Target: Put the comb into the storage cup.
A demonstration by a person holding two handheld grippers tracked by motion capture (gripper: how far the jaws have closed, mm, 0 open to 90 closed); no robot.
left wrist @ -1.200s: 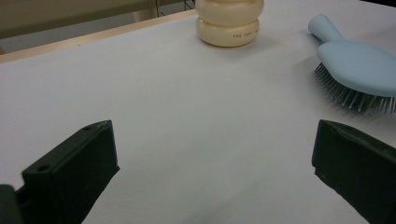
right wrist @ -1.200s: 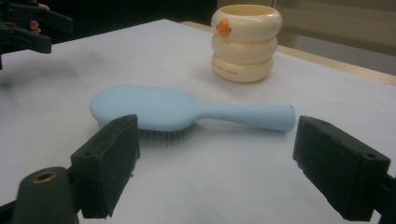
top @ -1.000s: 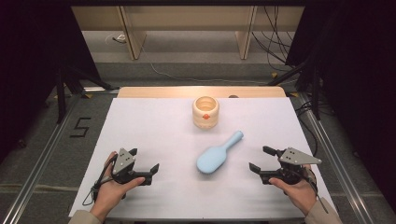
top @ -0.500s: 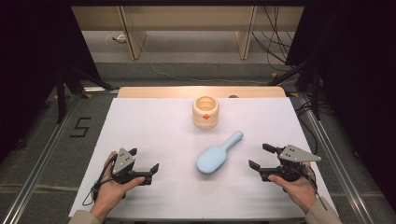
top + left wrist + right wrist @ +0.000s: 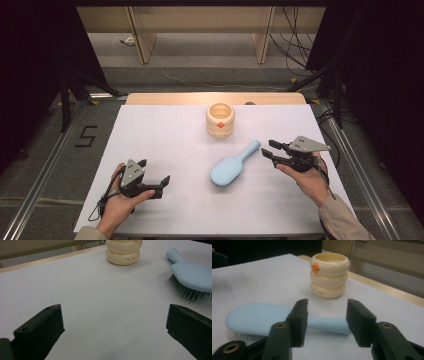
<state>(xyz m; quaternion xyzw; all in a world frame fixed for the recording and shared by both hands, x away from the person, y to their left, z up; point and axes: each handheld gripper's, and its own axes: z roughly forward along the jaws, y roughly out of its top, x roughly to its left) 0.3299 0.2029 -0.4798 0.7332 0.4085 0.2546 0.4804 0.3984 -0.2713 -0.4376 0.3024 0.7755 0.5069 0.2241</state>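
Note:
A light blue hairbrush lies bristles down on the white table sheet, its handle pointing to the back right. Behind it stands a cream ringed cup with an orange spot. My right gripper hovers just right of the handle's end; its jaws have just been closing and stand narrow but open, with nothing between them. In the right gripper view the right gripper looks over the hairbrush at the cup. My left gripper rests open at the front left, and its view shows the left gripper, hairbrush and cup.
The sheet's back edge meets a wooden table strip. Beyond it are wooden shelf legs and cables on the floor. A metal rail runs along the table's right side. A "5" mark is on the floor at left.
The right hand moved left and a little back toward the brush handle, and its jaws narrowed. The left hand, brush and cup stayed where they were.

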